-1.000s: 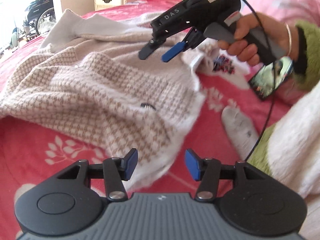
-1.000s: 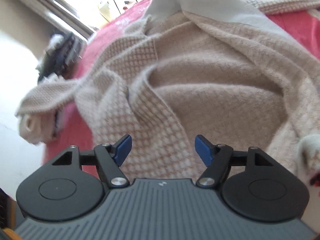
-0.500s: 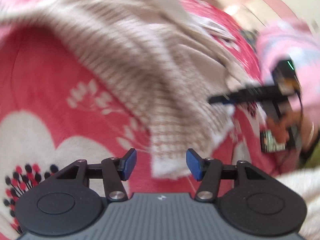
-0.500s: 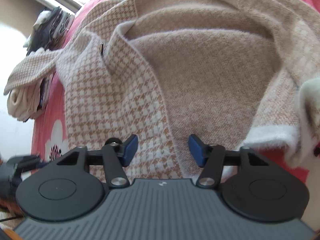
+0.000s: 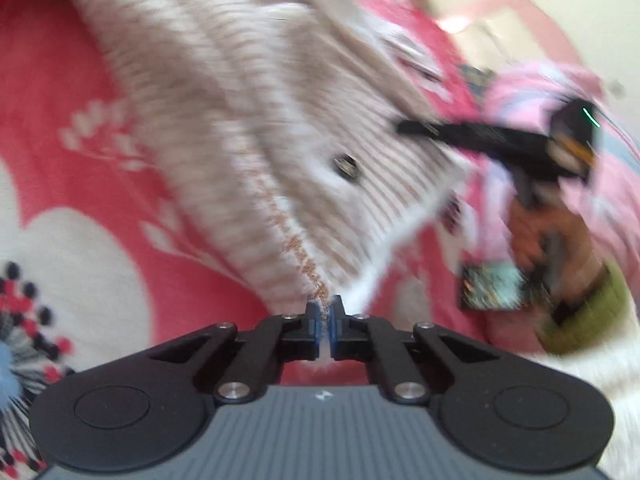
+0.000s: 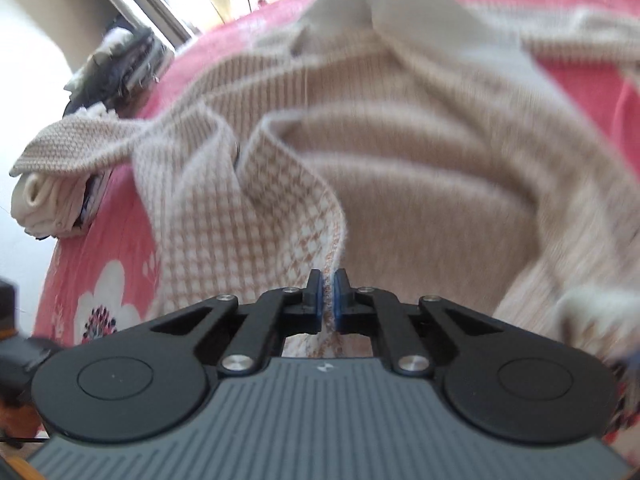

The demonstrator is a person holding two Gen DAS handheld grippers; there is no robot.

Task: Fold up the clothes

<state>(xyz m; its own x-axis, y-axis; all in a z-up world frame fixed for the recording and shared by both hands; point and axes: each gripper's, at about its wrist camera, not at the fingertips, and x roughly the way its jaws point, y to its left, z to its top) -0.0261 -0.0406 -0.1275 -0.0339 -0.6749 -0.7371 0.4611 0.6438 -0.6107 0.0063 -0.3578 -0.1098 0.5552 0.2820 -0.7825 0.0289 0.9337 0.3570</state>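
The left hand-held gripper (image 5: 325,312) is clamping its blue pads shut on the white-trimmed corner of the cardigan (image 5: 248,128), while the right hand-held gripper (image 6: 327,288) is pinching the houndstooth front edge of the same garment. From both grips the cardigan is stretching away across the red floral bed (image 5: 60,80), its long axis running forward, so I judge the coming fold will carry this near hem toward the far collar (image 6: 344,0).
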